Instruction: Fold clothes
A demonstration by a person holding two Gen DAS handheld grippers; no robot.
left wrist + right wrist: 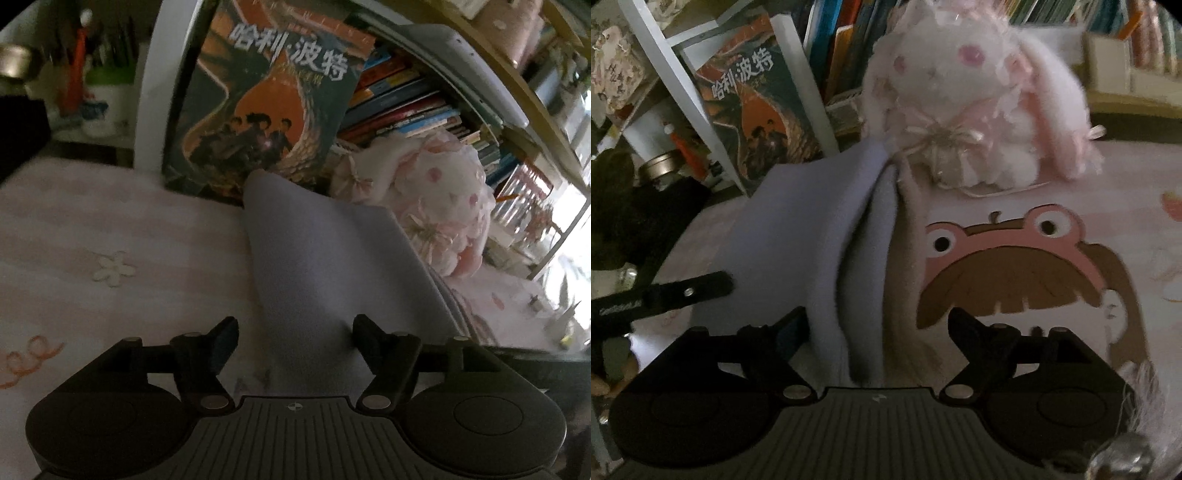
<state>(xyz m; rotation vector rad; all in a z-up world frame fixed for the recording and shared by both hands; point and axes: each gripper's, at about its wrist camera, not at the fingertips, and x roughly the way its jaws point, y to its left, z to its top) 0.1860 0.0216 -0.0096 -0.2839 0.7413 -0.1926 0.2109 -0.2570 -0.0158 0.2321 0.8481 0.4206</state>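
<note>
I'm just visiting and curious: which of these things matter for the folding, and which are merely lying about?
Part of the job:
lavender cloth
left hand-held gripper
right hand-held gripper

Just lying about:
plush rabbit
large book
cartoon print cloth
pen cup

One pale lavender fleece garment (pixel 798 236) fills the centre. One white-and-pink plush rabbit (pixel 971 99) sits at upper right. One dark, orange-covered book (pixel 266 107) stands face-out at upper centre, beside a row of books too many and too blurred to count. Two black two-finger grippers: one (pixel 293 341), another (pixel 877 332).
</note>
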